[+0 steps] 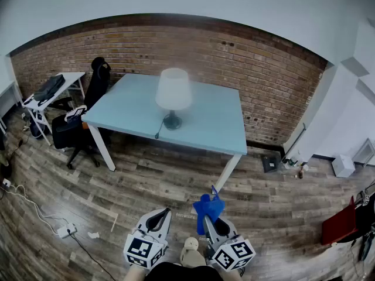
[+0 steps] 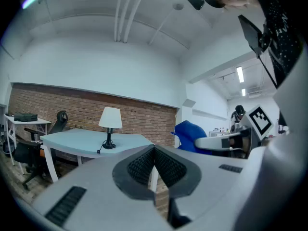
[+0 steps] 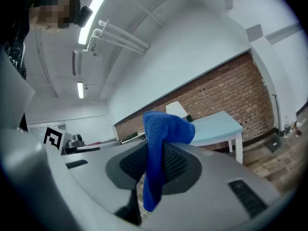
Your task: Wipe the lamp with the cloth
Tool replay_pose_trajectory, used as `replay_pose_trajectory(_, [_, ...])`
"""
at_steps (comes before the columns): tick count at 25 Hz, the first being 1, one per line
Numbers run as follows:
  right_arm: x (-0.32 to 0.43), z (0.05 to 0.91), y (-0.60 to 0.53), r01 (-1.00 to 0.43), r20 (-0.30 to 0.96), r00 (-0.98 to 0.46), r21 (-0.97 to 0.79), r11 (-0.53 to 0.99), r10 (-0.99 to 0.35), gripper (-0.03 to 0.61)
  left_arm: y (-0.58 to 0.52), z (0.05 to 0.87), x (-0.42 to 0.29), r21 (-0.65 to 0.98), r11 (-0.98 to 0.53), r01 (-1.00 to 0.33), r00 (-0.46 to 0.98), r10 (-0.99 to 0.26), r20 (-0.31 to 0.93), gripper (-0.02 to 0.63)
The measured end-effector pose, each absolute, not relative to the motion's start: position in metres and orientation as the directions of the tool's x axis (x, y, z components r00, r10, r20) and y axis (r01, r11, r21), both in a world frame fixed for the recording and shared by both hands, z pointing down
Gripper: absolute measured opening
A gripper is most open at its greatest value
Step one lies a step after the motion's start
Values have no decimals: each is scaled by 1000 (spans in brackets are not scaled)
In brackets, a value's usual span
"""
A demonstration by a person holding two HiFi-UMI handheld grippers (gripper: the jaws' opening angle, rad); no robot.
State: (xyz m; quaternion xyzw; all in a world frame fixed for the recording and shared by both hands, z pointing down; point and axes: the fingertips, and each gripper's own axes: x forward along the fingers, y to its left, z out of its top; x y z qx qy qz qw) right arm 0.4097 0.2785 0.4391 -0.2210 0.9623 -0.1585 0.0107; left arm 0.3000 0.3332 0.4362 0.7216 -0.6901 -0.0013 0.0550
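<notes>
1. Lamp (image 1: 173, 95) stands upright on the pale blue table (image 1: 217, 124), at about 12 o'clock from me and well apart from both grippers. Its white shade sits over a dark base.
2. Its cord (image 1: 159, 127) runs from the base toward 7 o'clock, reaching the table's near edge.
3. My right gripper (image 1: 212, 220) sits low in the head view at about 5 o'clock, with its jaws pinching the blue cloth (image 1: 208, 207). The right gripper view shows the cloth clamped between the jaws, a fold bunched above them and a tail hanging below.
4. My left gripper (image 1: 158, 218) is at about 7 o'clock, just beside the right one. In the left gripper view its jaws are pressed together with nothing between them.
5. Both grippers hang over the wooden floor (image 1: 146, 180), short of the table.
6. I see a black chair (image 1: 88, 107) at the table's 9 o'clock end. Farther toward 9 o'clock, a white side table (image 1: 61, 84) carries a dark item I cannot identify.
7. Behind the table, at 12 o'clock, runs a brick wall (image 1: 263, 69).
</notes>
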Motion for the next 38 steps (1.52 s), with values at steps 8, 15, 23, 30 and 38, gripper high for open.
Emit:
replay_pose_trajectory(8, [377,450,247,-402,51,-912,-308,862,-407,63,312,454,268,76,-7,-997,15,-995,103,8])
replay_pose_trajectory(15, [335,432,177,-372,20,-924,-274,887,-381,63,244,444,231,47,7,-999,-3,-996,90,9])
replay_pose_trajectory(23, [292,428,99,-372,14,-924,-273,887,-383,64,165,437,183,27,20,-999,-18,-997,76,9])
replay_pose_trajectory(30, [252,440,37,-359,29,-930,-274,892,-365,64,105,443,142,45,50,-998,-47,-997,62,9])
replay_pose_trajectory(38, [218,439,-1,-318,22,-946,-272,908,-325,64,62,450,119,63,70,-996,-65,-995,75,9])
